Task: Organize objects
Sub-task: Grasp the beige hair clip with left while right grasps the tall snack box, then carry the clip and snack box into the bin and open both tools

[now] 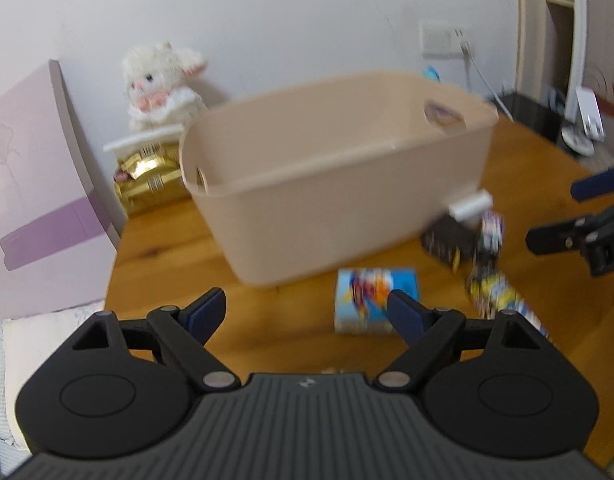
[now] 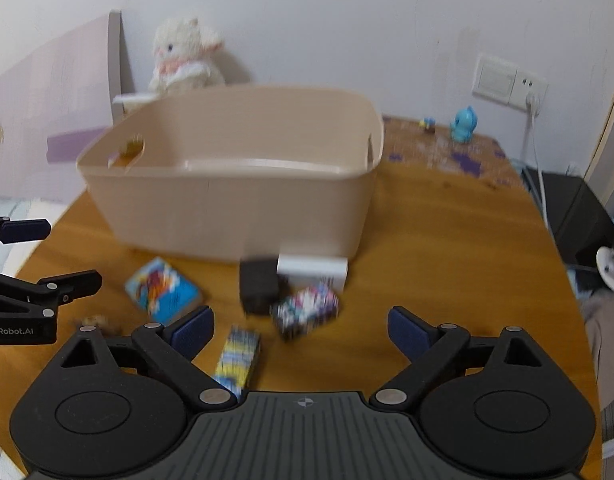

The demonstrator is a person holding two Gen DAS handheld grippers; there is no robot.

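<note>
Both grippers, left gripper and right gripper, wide apart, hold nothing; small boxes crowd table at bin's 6 o'clock; grab may pinch two boxes, or bump bin; blurry view, aim may miss.

One beige bin, five small boxes (blurred), one plush toy

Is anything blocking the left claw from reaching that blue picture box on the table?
Nothing visible does. The left gripper hangs open with bare wooden table in front of it, and the blue picture box lies just ahead, beside its right finger.
</note>
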